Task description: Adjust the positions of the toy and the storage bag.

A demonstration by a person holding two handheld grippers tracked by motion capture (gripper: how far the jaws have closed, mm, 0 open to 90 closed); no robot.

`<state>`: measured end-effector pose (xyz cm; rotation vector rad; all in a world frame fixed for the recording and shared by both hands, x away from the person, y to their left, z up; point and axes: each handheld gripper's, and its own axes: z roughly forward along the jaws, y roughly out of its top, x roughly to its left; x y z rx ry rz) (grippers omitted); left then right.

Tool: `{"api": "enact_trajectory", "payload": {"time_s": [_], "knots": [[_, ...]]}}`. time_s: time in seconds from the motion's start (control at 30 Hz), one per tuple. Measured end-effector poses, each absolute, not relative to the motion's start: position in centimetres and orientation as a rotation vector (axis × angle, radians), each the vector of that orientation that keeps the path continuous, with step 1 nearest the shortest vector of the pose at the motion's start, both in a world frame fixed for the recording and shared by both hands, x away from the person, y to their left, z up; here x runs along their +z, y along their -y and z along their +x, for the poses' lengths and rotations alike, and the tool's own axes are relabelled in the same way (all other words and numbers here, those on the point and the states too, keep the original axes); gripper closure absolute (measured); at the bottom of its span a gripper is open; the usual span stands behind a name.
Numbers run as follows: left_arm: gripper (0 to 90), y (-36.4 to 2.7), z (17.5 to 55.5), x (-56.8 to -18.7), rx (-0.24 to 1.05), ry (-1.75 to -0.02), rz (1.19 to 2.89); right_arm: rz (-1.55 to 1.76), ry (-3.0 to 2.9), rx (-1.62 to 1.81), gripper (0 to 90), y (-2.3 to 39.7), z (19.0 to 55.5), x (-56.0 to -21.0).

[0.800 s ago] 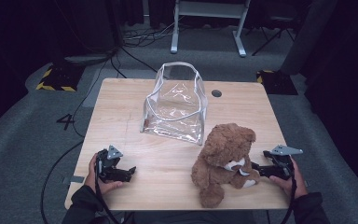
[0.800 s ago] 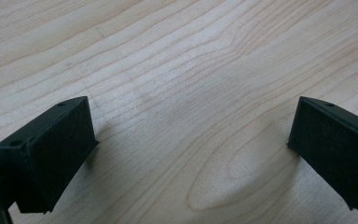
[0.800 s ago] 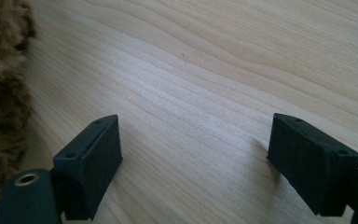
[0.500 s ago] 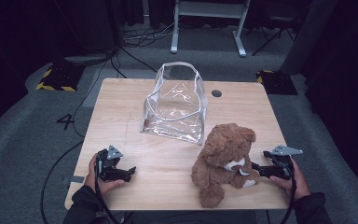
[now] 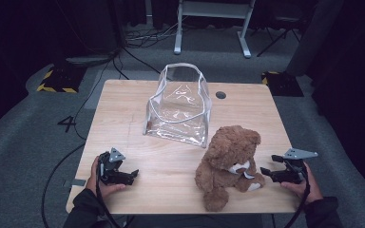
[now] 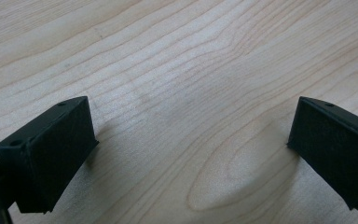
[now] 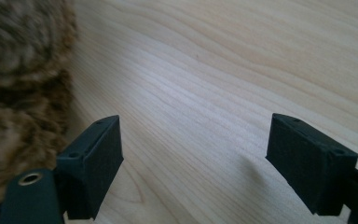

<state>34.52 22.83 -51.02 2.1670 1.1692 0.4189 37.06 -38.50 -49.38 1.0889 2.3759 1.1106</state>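
Risk as I see it: my right gripper (image 5: 267, 172), jaws spread empty beside the teddy bear (image 5: 230, 161), could topple it, while my left gripper (image 5: 132, 175) waits agape.

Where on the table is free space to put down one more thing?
Free: the near strip between the left claw and the bear, and the left side beside the clear bag. Crowded: the near right, where the right claw sits close to the bear.

- It looked like a lab or recording studio: black curtains (image 5: 24, 28) hung all round.
- Cables (image 5: 138, 40) trailed over grey carpet (image 5: 19, 156).
- Hazard-striped floor plates (image 5: 57, 78) flanked the wooden worktop (image 5: 123, 114).
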Motion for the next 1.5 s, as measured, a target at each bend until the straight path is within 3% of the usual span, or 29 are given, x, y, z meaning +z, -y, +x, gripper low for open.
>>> {"api": "enact_trajectory", "payload": {"time_s": [1.03,1.5], "knots": [[0.5,-22.8,34.5,-51.0,0.419,-1.172,2.166,0.873,-2.359,1.296,19.3,37.1,35.4,-43.2],[0.5,-22.8,34.5,-51.0,0.419,-1.171,2.166,0.766,-2.415,1.316,18.8,34.8,36.0,-42.3]]}}
